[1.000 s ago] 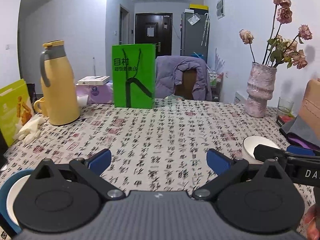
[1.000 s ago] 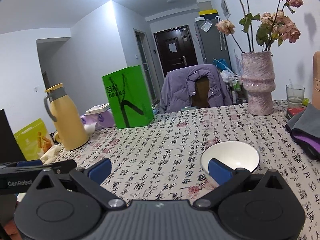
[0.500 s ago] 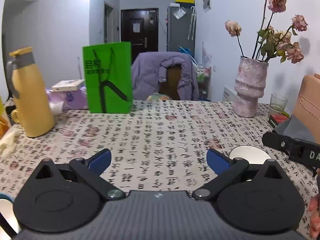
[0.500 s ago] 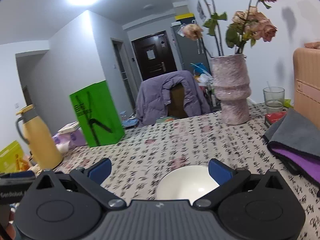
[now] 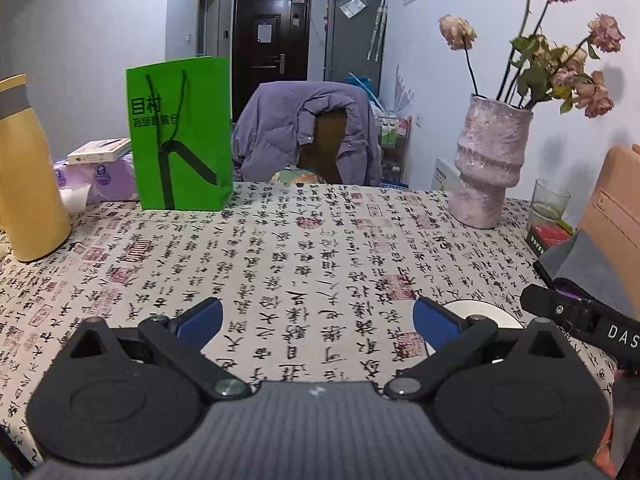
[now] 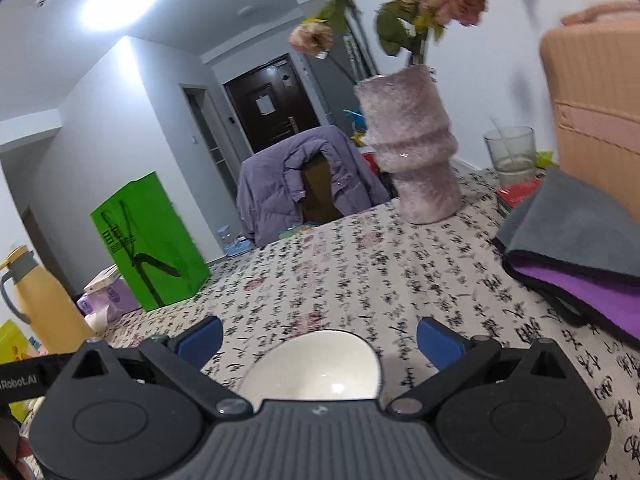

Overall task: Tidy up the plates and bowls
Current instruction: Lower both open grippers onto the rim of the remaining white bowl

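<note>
A white bowl [image 6: 316,366] sits on the patterned tablecloth [image 6: 360,276], low in the right wrist view. My right gripper [image 6: 320,338] stands open just above its rim, with one blue fingertip to each side and neither touching it. The same bowl [image 5: 484,312] shows in the left wrist view behind my right blue fingertip, partly hidden. My left gripper [image 5: 318,320] is open over bare cloth and holds nothing. The other gripper's black body [image 5: 580,320] reaches in from the right edge.
A pink vase [image 5: 488,164] with dried roses, a glass [image 5: 550,204] and a grey and purple cloth [image 6: 580,248] stand to the right. At the back left are a green paper bag [image 5: 182,136] and a yellow flask [image 5: 24,172]. A chair with a purple jacket [image 5: 308,132] is beyond the table.
Both grippers have swung to the right. The bowl has slid from the right fingertip to between the right gripper's fingers. The blue-rimmed plate at the left has left the left wrist view.
</note>
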